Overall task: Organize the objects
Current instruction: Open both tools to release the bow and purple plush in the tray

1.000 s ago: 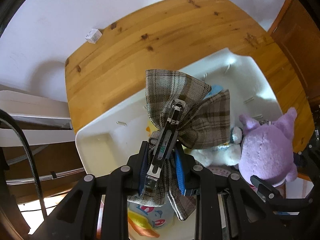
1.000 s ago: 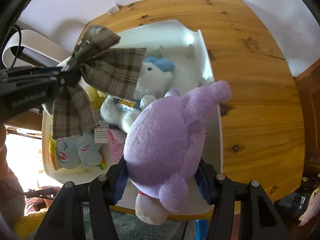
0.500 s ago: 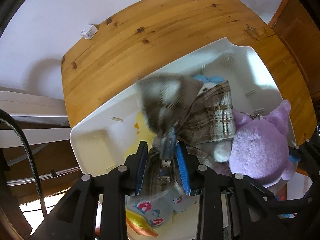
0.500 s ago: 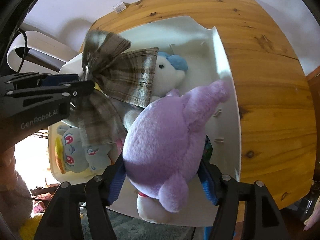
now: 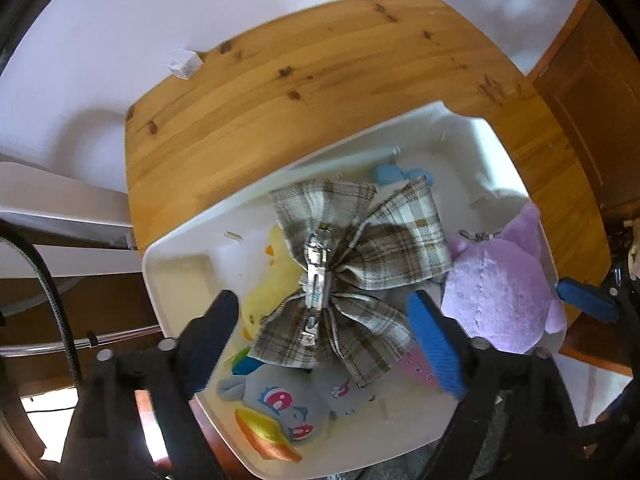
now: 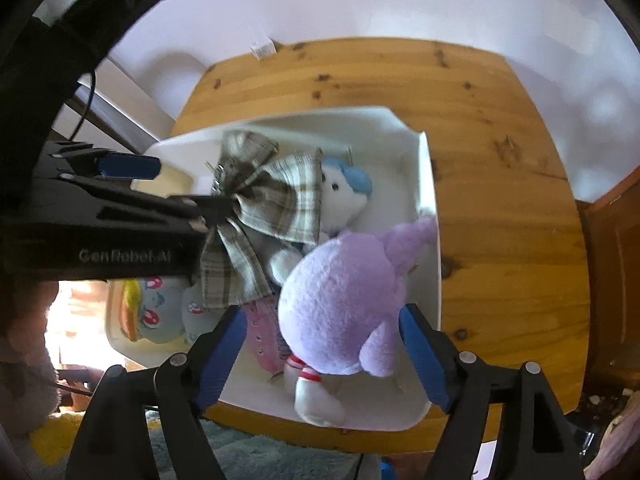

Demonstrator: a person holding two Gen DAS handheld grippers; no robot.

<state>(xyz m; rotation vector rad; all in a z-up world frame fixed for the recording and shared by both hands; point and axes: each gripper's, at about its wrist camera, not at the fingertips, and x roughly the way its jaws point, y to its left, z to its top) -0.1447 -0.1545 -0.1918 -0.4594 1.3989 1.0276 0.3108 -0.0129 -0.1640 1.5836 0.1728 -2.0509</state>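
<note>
White plastic bin (image 5: 188, 236) on a knotted pine bench (image 5: 320, 80), both wrist views. Left claw (image 5: 324, 320): jaws spread wide, gripping nothing; the brown plaid fabric bow with a metal clip (image 5: 348, 276) lies between the fingers on the toys in the bin, seemingly touching neither pad. Right claw (image 6: 320, 340): likewise parted; the lilac plush toy (image 6: 344, 300) lies in the bin between its blue pads (image 6: 420, 356), contact not discernible. At the bow's 1 o'clock, a white plush with a blue cap (image 6: 340, 196); at 9 o'clock, a yellow plush (image 5: 272, 280); at 6 o'clock, a grey patterned plush (image 5: 280, 400).
</note>
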